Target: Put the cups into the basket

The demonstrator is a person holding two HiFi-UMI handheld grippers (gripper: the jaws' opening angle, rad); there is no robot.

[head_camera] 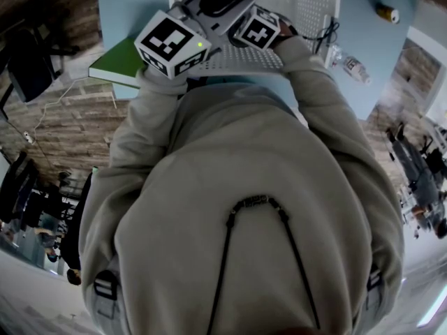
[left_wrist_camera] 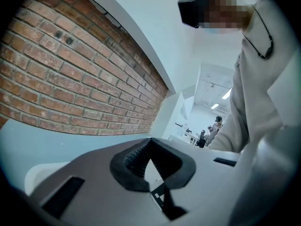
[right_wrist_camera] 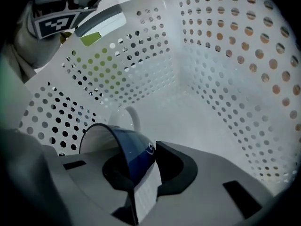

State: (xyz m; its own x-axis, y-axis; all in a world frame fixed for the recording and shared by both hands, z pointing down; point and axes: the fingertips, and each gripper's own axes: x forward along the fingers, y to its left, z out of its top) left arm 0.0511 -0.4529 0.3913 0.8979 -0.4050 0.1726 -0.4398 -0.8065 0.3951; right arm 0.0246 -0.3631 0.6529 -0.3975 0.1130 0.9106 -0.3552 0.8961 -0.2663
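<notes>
Table [head_camera: 133, 5], light blue, viewed from above past beige hoodie [head_camera: 237, 208].

Far left, on table edge: green book [head_camera: 115, 63], lying flat, near left side of basket [head_camera: 307, 5].

Next along: left gripper [left_wrist_camera: 149, 147], held over near-left part of the white perforated basket, aimed upward toward brick wall [left_wrist_camera: 70, 79]. Pads [left_wrist_camera: 131, 161] closed together at the tips, nothing caught between. Marker cube [head_camera: 171, 44] turned toward head camera.

Centre: right gripper [right_wrist_camera: 143, 160], reaching down inside basket, just beside left gripper. Clenched on wall of blue cup [right_wrist_camera: 129, 147], with one pad in the white interior and the other on the blue outside. Cup tipped on its side, mouth toward the left, white handle [right_wrist_camera: 134, 119] pointing away from the gripper. Cup fully within the basket walls, nearer the left wall. Contact with basket floor not determinable.

Right of basket: clear plastic bottle [head_camera: 349, 65] lying on table, near basket's right corner.

Farther right, on the table beyond the bottle: small yellowish object [head_camera: 386, 11], too small to identify.
</notes>
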